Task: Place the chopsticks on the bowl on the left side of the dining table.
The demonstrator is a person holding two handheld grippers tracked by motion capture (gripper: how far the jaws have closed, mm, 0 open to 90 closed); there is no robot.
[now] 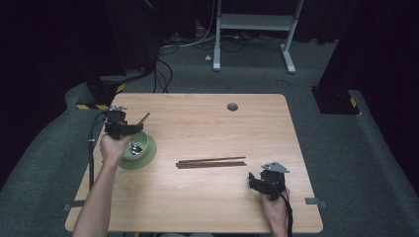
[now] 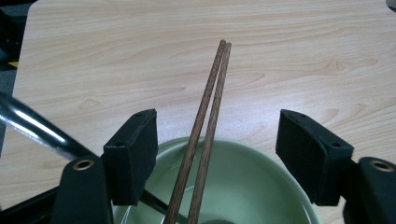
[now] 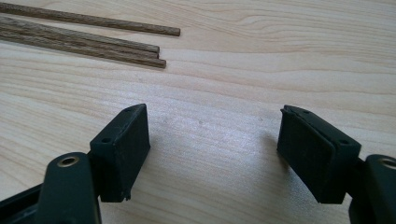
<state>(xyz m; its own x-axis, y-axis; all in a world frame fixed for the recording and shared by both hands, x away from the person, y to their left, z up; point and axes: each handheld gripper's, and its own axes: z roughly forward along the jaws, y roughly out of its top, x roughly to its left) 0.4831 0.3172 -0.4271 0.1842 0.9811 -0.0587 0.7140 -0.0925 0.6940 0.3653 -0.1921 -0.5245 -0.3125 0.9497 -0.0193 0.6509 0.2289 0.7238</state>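
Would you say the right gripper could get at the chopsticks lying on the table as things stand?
Probably yes. The right gripper sits open, and bare table lies between it and the near ends of the loose chopsticks; nothing stands in the way.

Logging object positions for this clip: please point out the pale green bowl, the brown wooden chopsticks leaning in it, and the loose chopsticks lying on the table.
Pale green bowl point(image 2: 261, 186), left gripper view, inner wall.
Brown wooden chopsticks in the bowl point(image 2: 208, 112), left gripper view, mid-shaft.
Loose chopsticks on the table point(image 1: 212, 162), high view, middle of the bundle.
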